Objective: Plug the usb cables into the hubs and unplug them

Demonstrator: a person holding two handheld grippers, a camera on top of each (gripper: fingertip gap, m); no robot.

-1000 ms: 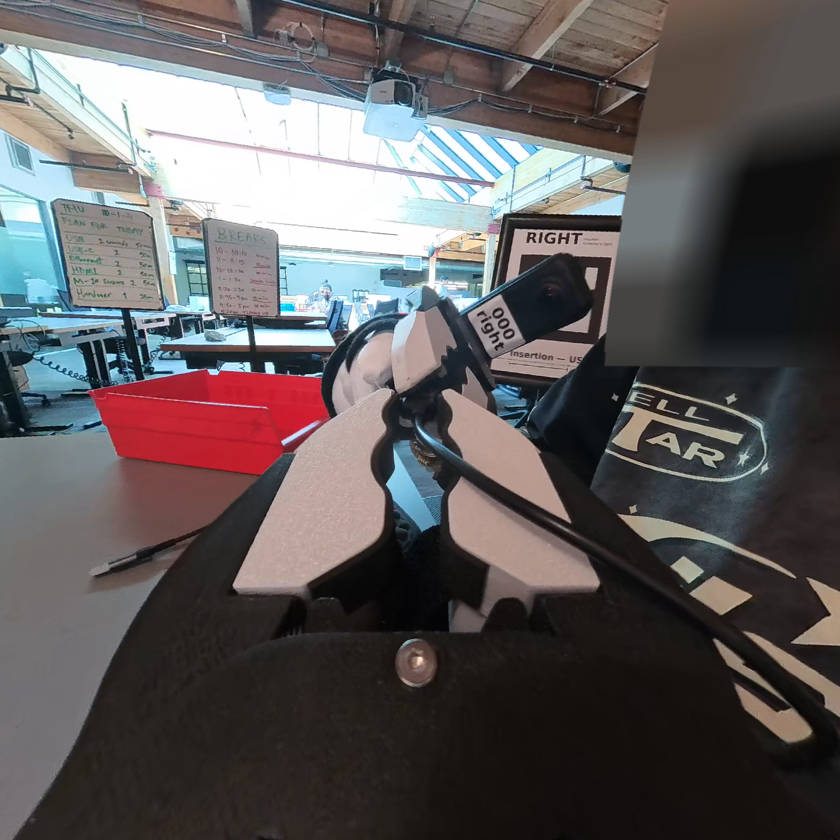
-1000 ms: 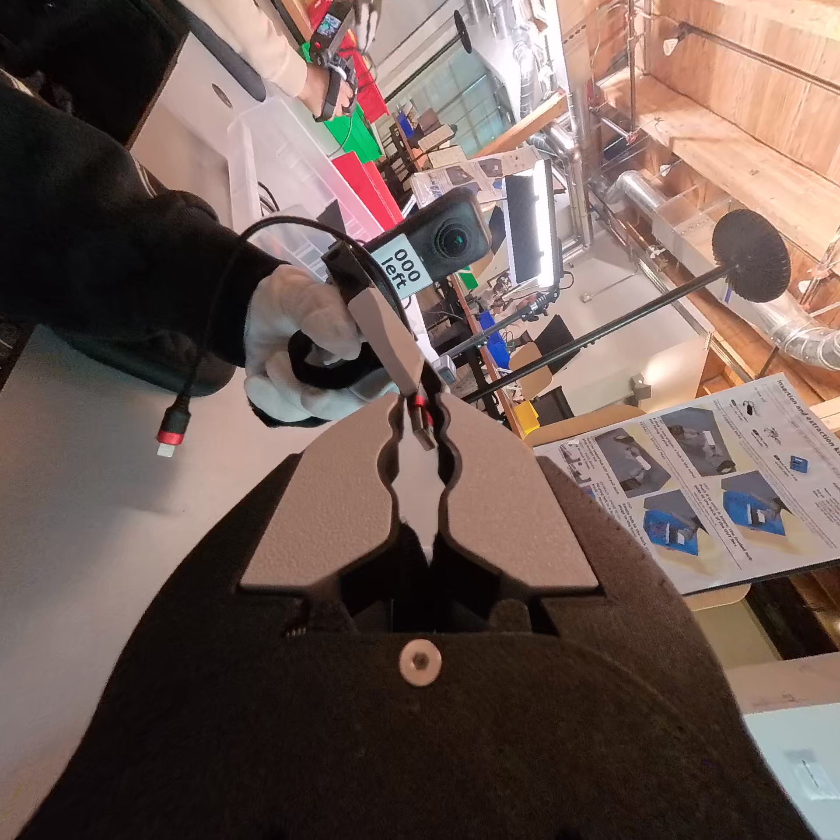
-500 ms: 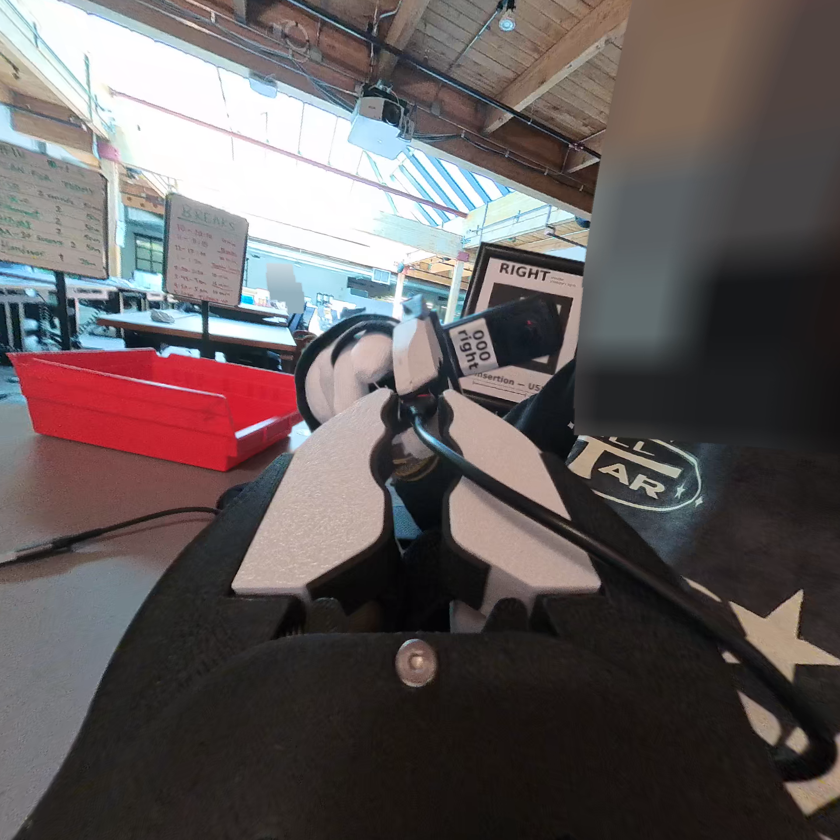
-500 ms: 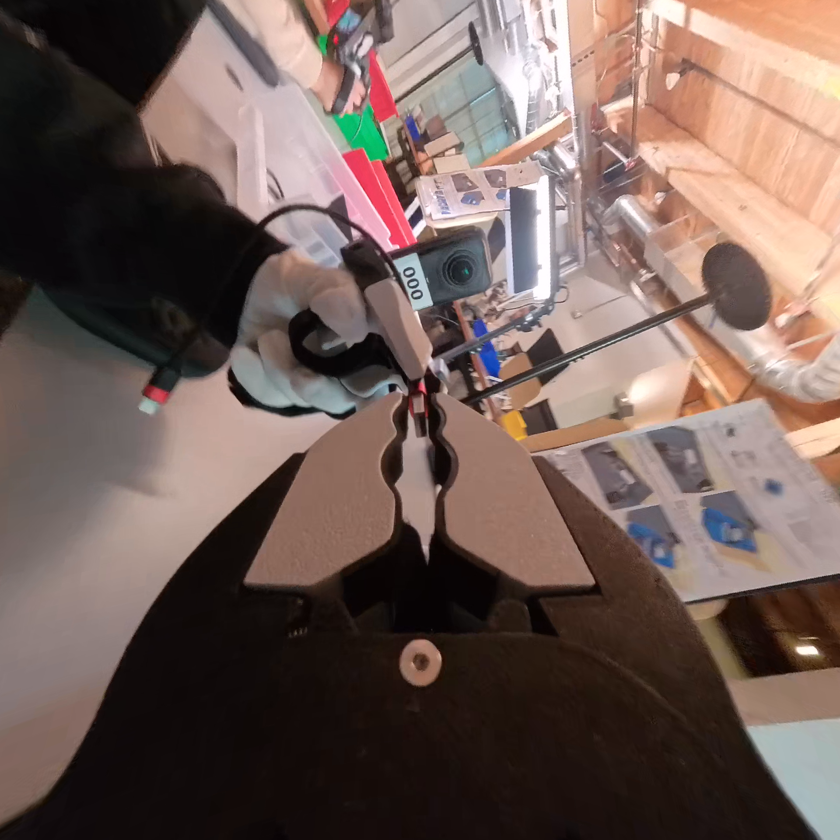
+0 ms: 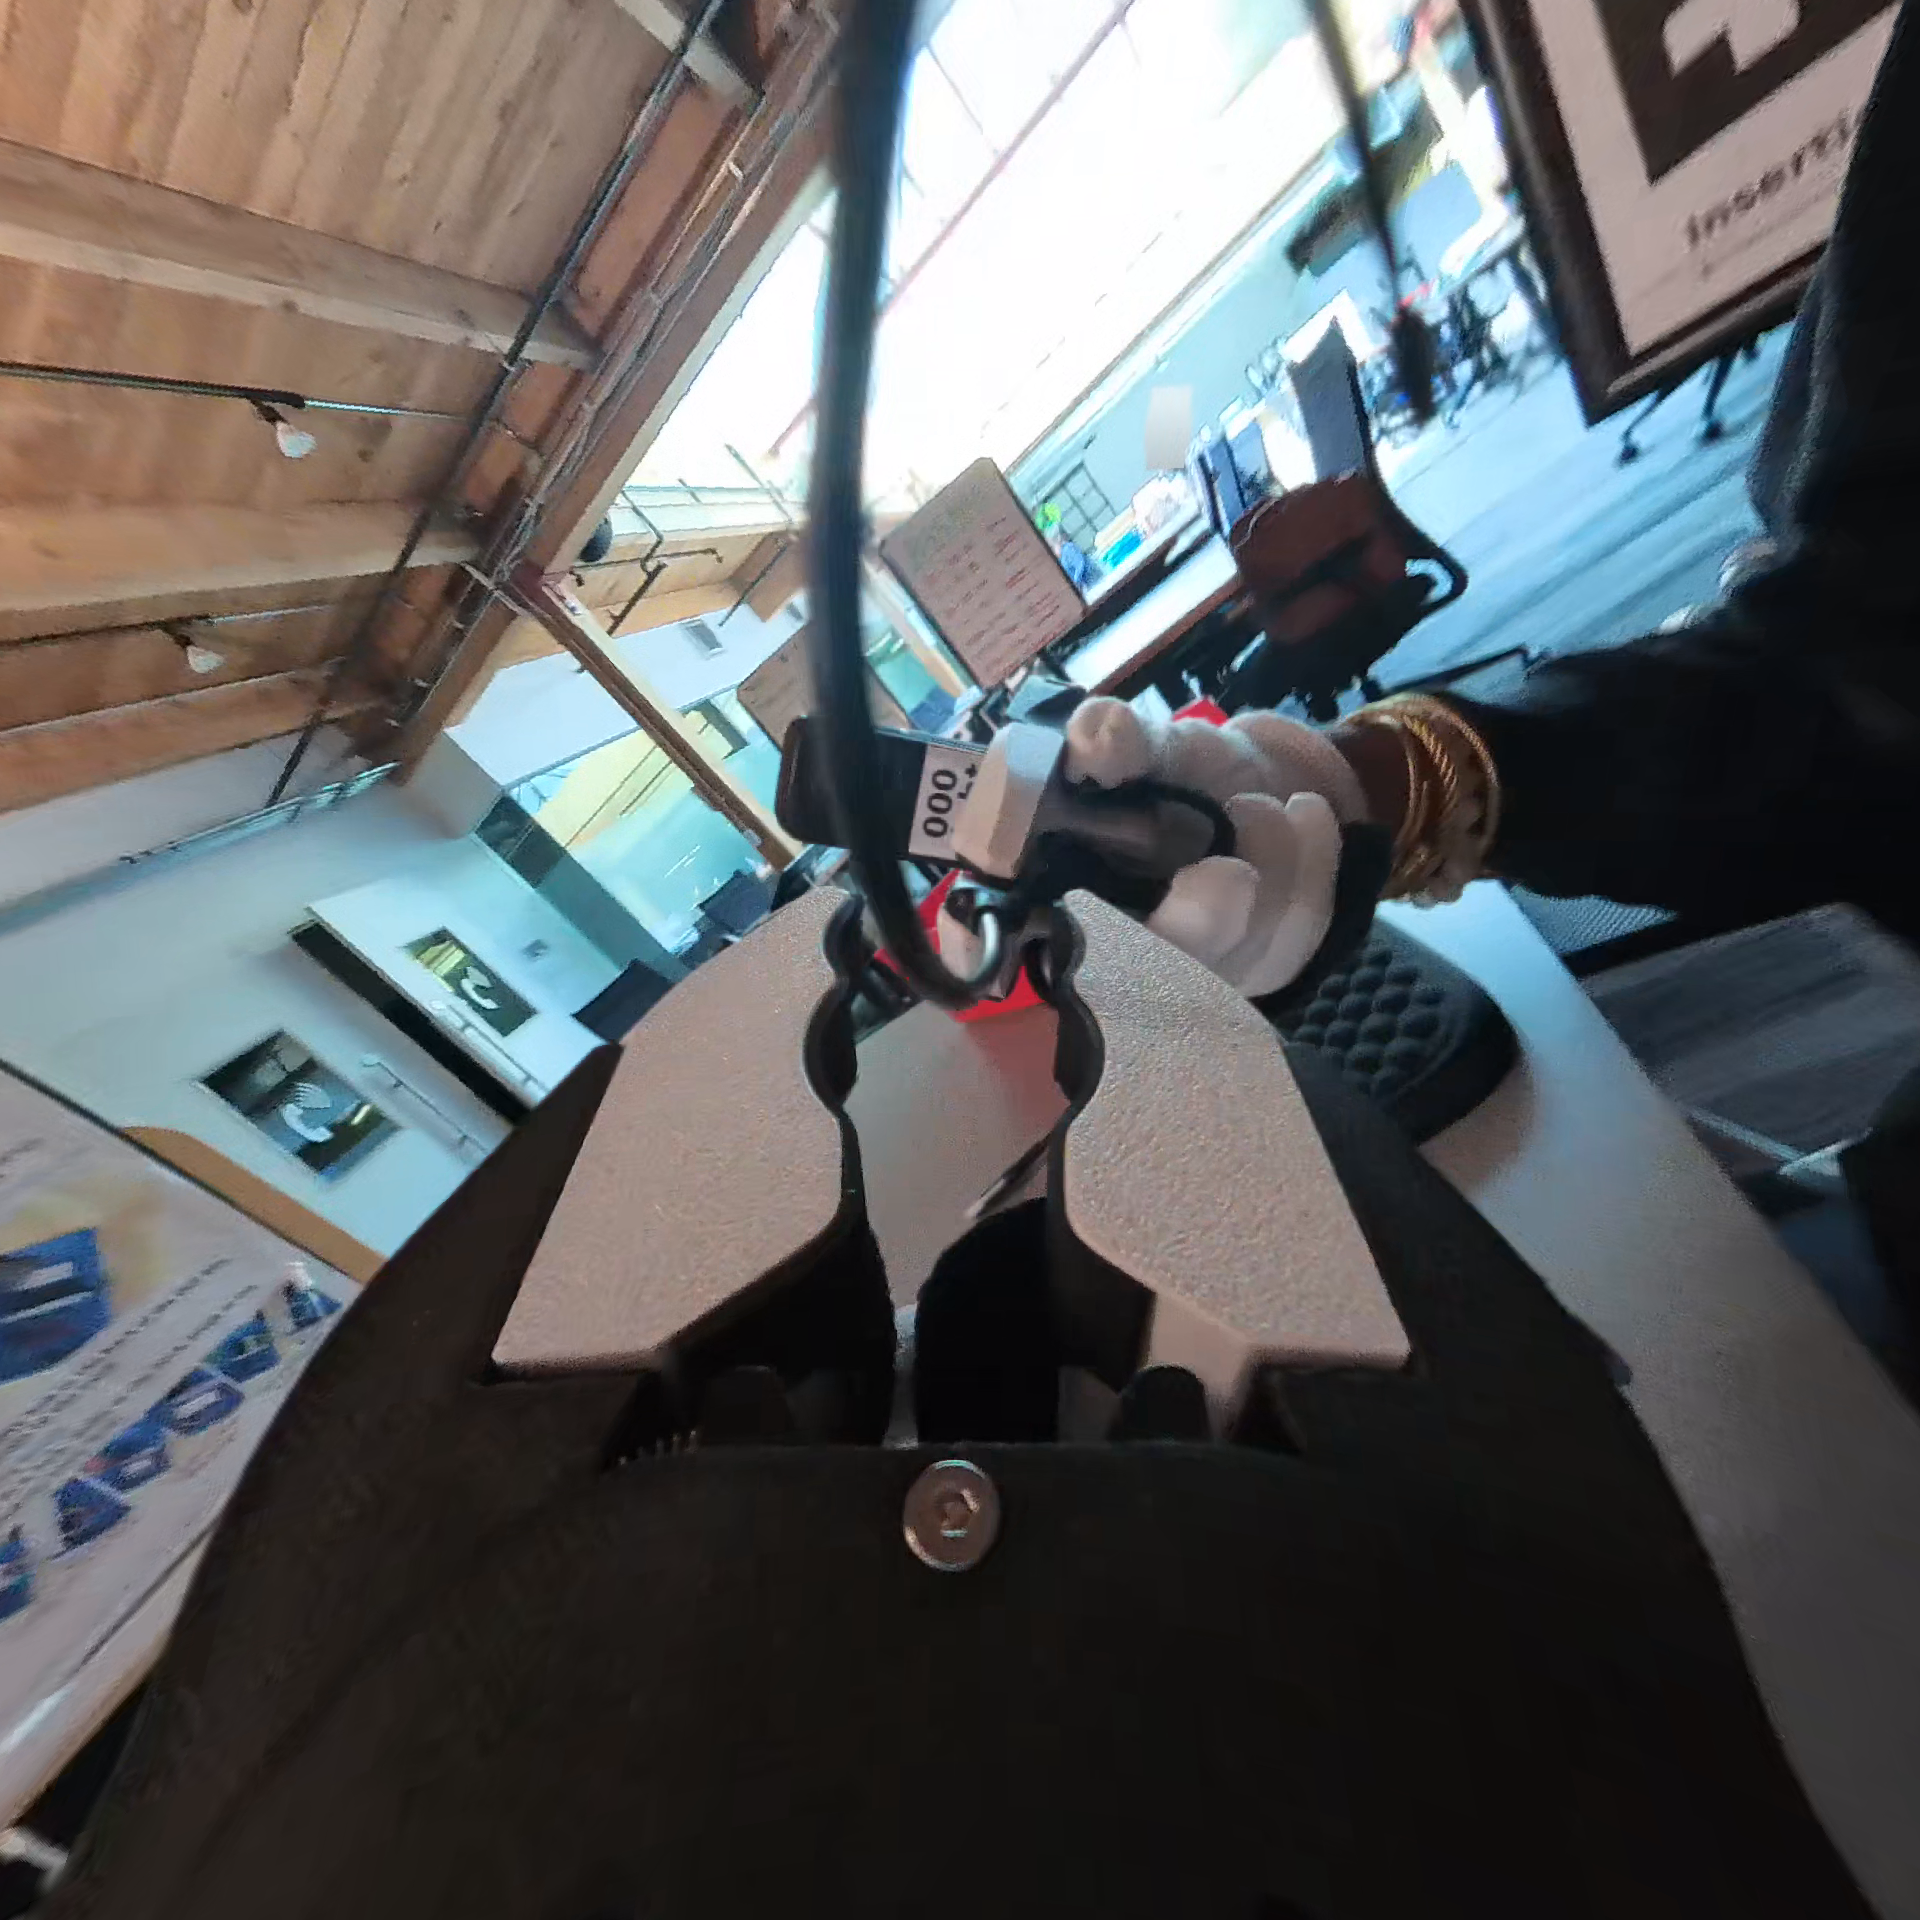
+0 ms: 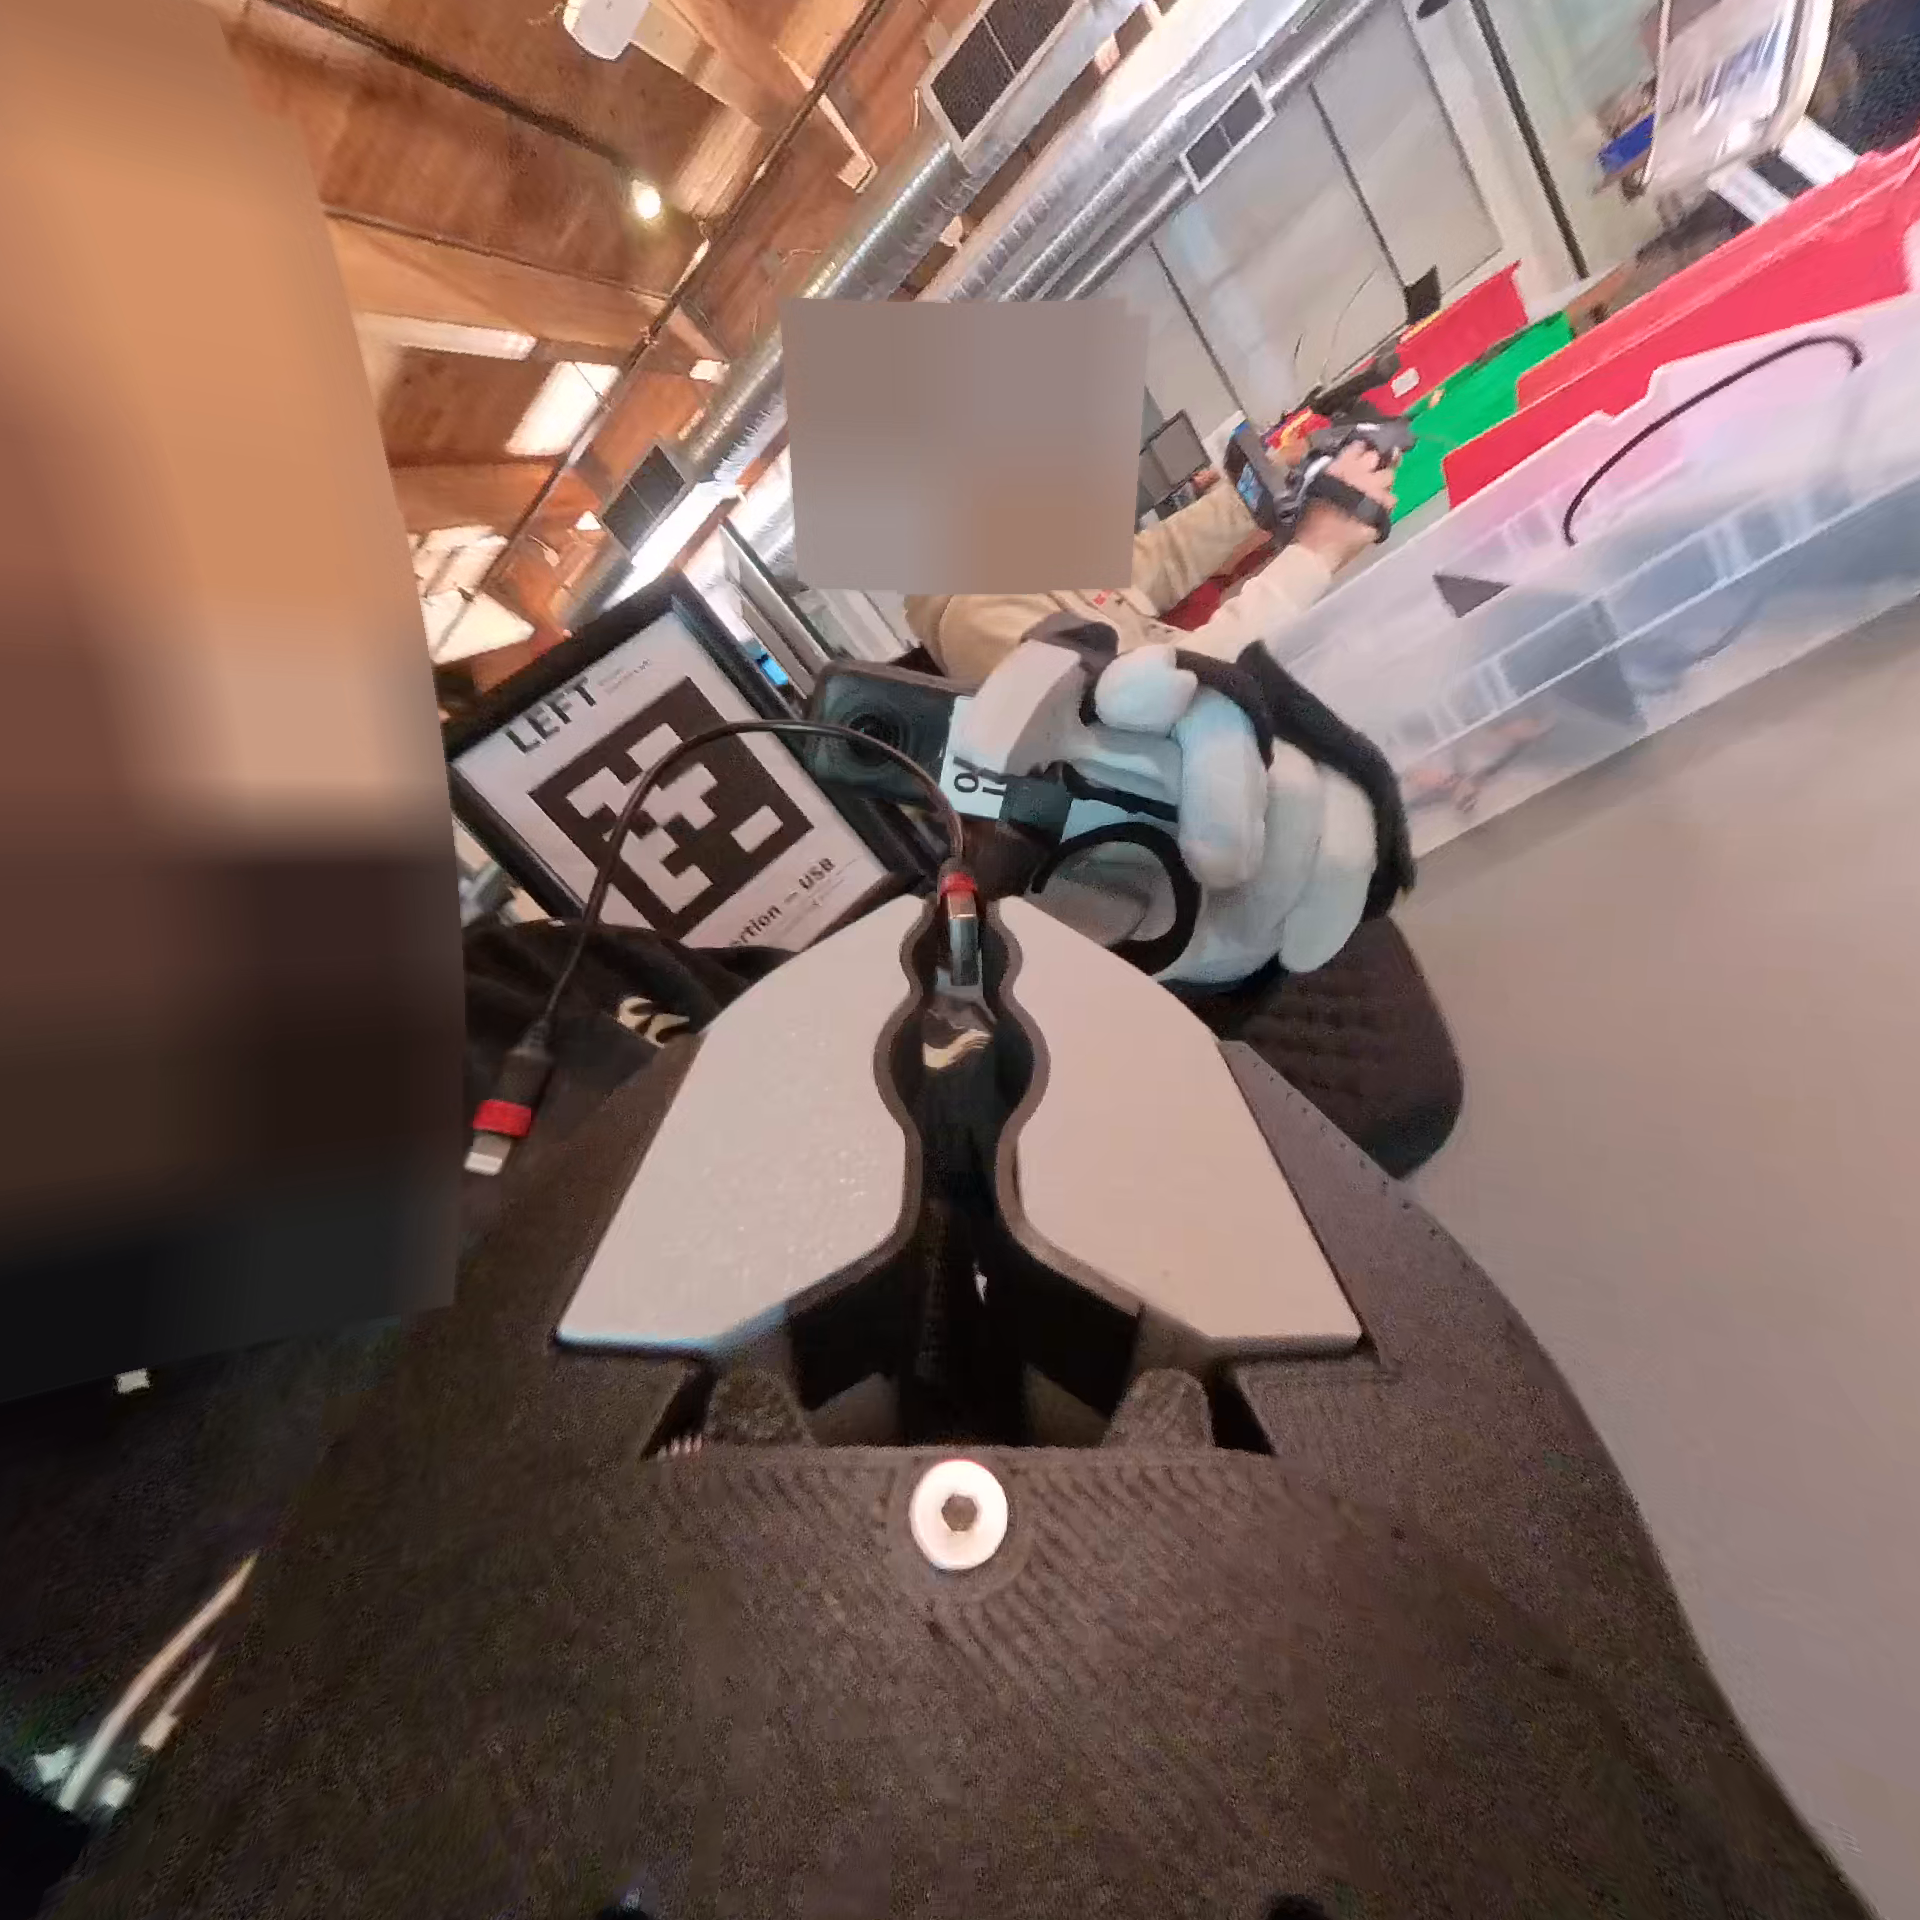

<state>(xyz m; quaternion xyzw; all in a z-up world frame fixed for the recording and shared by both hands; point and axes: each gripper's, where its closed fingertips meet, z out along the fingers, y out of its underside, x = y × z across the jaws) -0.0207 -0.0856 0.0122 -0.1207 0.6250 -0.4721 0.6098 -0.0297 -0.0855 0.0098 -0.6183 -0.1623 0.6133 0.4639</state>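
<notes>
You had the right tool (image 6: 958, 930) clenched on the usb cable's plug (image 6: 963, 948), pinched at the very fingertips just below its red collar, so the plug sat aligned with the fingers and, I'd judge, ready to be steered into a port. From there the usb cable (image 6: 727, 743) arched up and over, and its far connector (image 6: 501, 1117) hung free beside your dark clothing. Your left tool (image 5: 945, 935) stood released, its jaws apart, with a bend of the same black lead (image 5: 842, 520) dipping between the tips but not gripped. You held both tools nose to nose above the table (image 6: 1662, 1039), probably to pass or re-seat the plug. No hub showed in either view
</notes>
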